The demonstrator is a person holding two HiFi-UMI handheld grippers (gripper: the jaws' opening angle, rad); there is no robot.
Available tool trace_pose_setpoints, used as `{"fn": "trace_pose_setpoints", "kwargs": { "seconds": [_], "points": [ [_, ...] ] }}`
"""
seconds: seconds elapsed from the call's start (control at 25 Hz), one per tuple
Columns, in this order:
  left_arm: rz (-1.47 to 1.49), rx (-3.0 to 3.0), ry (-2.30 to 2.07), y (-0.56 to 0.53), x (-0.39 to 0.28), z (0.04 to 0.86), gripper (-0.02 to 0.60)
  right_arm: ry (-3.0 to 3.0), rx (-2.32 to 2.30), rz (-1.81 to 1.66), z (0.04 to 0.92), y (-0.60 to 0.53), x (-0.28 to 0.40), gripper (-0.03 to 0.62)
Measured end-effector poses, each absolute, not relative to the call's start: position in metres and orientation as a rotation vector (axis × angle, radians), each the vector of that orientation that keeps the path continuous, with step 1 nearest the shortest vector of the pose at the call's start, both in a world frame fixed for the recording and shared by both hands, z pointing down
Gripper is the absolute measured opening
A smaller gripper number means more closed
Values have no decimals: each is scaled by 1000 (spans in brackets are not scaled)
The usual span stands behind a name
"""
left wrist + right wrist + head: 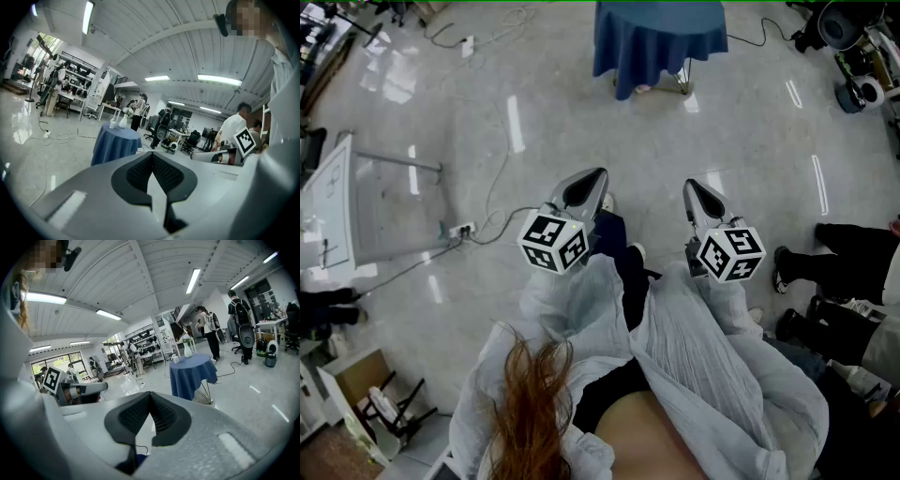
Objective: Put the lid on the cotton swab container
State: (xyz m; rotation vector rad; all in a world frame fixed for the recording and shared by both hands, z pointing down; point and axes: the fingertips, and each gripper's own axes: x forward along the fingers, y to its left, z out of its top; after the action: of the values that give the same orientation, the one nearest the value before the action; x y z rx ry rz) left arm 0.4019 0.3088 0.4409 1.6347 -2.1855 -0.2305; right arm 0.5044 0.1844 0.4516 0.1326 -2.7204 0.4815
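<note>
No cotton swab container or lid can be made out for certain. A round table with a blue cloth (656, 37) stands a few steps ahead of me on the grey floor. A white vase (123, 122) and a small white item (112, 124) stand on it, and the right gripper view also has the vase (187, 350). My left gripper (598, 174) is held at waist height, its jaws shut with nothing between them (152, 153). My right gripper (690, 186) is level with it, also shut and empty (150, 393). Both point toward the table, far from it.
Cables and a power strip (461, 229) lie on the floor at the left, near a white board stand (337, 197). A person's dark legs and shoes (825, 258) are at the right. Office chairs (161, 132) and desks stand behind the table.
</note>
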Motion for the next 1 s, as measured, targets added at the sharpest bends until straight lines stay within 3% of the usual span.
{"fn": "trace_pose_setpoints", "kwargs": {
  "seconds": [1.0],
  "points": [
    [-272, 1511, -2254, 322, 408, 443, 18, -2758, 51, 470, 442, 194, 512, 2]
  ]
}}
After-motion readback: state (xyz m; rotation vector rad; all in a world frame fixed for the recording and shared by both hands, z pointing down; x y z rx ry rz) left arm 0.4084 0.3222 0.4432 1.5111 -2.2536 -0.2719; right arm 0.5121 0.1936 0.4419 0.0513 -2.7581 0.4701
